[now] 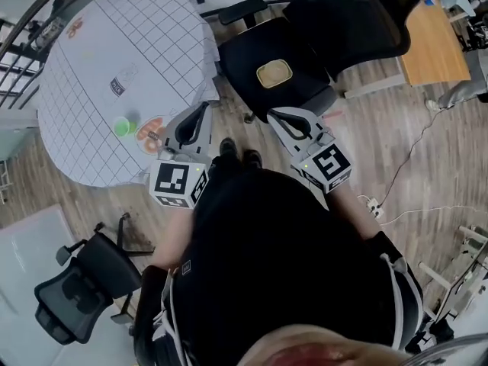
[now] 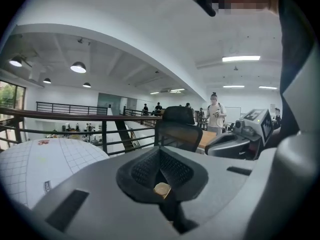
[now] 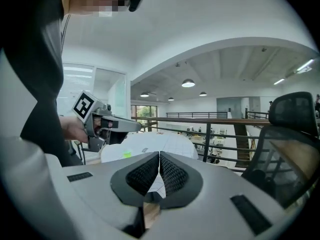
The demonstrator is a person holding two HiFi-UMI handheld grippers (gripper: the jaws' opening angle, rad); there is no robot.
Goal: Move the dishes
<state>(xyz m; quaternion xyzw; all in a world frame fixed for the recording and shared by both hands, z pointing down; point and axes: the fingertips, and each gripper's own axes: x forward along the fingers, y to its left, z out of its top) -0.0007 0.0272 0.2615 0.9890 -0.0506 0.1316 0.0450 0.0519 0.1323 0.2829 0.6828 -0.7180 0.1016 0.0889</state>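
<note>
A beige square dish (image 1: pixel 274 74) lies on the seat of a black office chair (image 1: pixel 305 44). At the near edge of a round table (image 1: pixel 114 59) with a white grid cloth stand a green cup (image 1: pixel 122 126) and an orange patterned plate (image 1: pixel 150 136). My left gripper (image 1: pixel 203 107) is held over the floor just right of the plate, shut and empty. My right gripper (image 1: pixel 273 115) hangs below the chair seat, also shut with nothing in it. In the left gripper view the pads (image 2: pixel 150 166) meet, and a small beige patch (image 2: pixel 162 189) shows under them. The right gripper (image 3: pixel 159 158) looks toward the table (image 3: pixel 150 145) and cup (image 3: pixel 127 154).
A second black chair (image 1: pixel 84 284) stands at the lower left. A wooden desk (image 1: pixel 431 40) is at the upper right, with cables (image 1: pixel 404 174) on the wood floor. A railing (image 2: pixel 75 124) runs behind the table. People (image 2: pixel 216 115) stand far off.
</note>
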